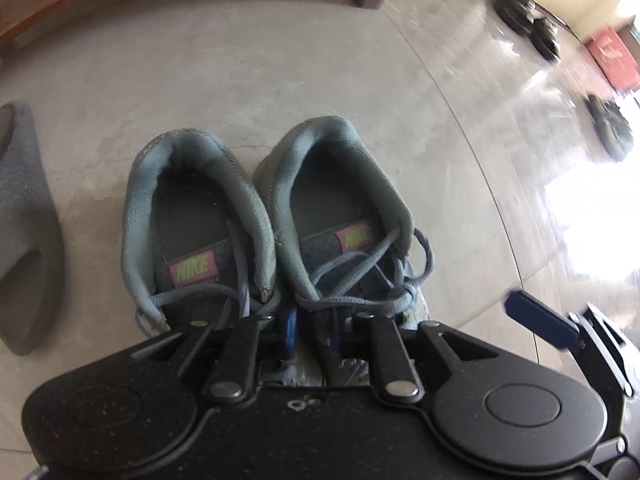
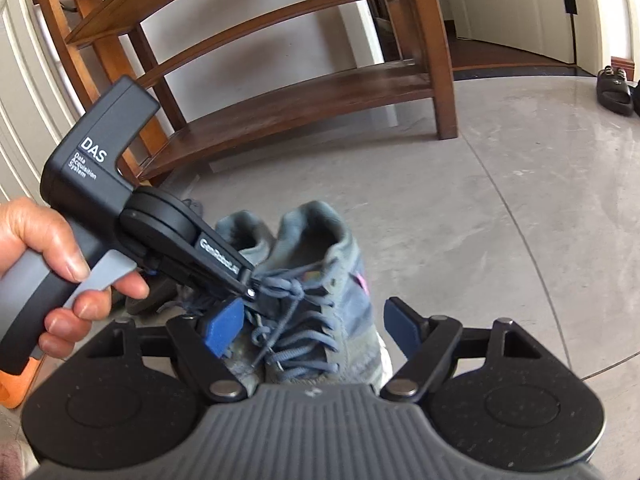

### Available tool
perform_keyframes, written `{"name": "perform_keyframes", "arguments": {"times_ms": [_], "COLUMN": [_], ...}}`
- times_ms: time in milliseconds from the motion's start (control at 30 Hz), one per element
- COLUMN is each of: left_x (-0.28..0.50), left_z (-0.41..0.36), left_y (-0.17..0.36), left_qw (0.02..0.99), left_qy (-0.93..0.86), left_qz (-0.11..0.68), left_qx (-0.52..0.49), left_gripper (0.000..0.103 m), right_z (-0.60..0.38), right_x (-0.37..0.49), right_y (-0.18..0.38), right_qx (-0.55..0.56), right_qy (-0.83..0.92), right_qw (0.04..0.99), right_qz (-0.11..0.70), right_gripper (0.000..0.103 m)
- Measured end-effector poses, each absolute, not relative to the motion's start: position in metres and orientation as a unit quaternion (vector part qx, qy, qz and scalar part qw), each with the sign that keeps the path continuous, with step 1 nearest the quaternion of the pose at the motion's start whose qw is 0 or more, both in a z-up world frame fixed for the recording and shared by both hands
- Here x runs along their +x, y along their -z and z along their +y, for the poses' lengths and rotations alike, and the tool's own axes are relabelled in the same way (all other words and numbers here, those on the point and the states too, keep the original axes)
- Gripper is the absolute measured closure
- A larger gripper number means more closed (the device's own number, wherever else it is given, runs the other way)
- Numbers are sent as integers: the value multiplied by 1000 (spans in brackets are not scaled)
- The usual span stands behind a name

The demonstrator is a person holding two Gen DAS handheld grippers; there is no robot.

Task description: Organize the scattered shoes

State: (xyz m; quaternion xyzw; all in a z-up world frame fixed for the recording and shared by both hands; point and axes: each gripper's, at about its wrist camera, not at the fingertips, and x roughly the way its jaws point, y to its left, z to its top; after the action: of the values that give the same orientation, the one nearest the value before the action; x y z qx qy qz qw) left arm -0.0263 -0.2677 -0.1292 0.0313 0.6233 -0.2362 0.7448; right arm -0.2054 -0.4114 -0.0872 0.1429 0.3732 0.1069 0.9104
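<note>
Polished grey concrete floor (image 2: 520,200) runs up to a wooden shoe rack (image 2: 300,92) with bare shelves at 12 o'clock in the right wrist view. A white door (image 2: 512,0) stands at 1 o'clock.

Task items: a pair of grey-blue Nike sneakers (image 1: 192,220) stands on the floor in front of the rack. The shoes are upright and side by side, flanks touching or nearly so, heels toward 12 o'clock and laced toes toward the cameras. Pink-and-green tongue labels are legible on both.

Left tool (image 1: 310,328): pointed steeply down over the laces at the seam between the two shoes. In the right wrist view a hand (image 2: 60,264) grips its handle, a finger on the grey trigger, with the tips at the lace knot of the nearer shoe. The jaws stand drawn nearly together. Whether they pinch a lace cannot be told.

Right tool (image 2: 312,328): jaws spread wide, blue pads (image 2: 224,328) standing either side of the forefoot of the nearer sneaker. No contact is seen and nothing is held.

Other footwear:
- A grey slide sandal (image 1: 28,220) lies at 9 o'clock in the left wrist view, near the pair but apart from it.
- Black sandals (image 2: 614,88) sit at 2 o'clock, well apart.
- A further dark shoe (image 1: 610,132) at 3 o'clock is too blurred to identify.

A red box (image 1: 610,56) stands beyond the sandals, also blurred.
</note>
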Motion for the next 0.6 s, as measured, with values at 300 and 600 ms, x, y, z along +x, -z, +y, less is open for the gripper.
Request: {"name": "perform_keyframes", "arguments": {"times_ms": [300,600], "left_x": [-43,-72], "left_z": [-210,-98], "left_y": [42,62], "left_qw": [789,812], "left_qy": [346,298], "left_qz": [479,439], "left_qx": [168,243], "left_gripper": [60,46], "right_z": [-374,-324], "right_x": [-196,-177], "right_y": [69,71], "right_qx": [89,36], "right_qy": [-135,-136], "right_qw": [911,903], "right_qz": [380,405], "right_gripper": [20,12]}}
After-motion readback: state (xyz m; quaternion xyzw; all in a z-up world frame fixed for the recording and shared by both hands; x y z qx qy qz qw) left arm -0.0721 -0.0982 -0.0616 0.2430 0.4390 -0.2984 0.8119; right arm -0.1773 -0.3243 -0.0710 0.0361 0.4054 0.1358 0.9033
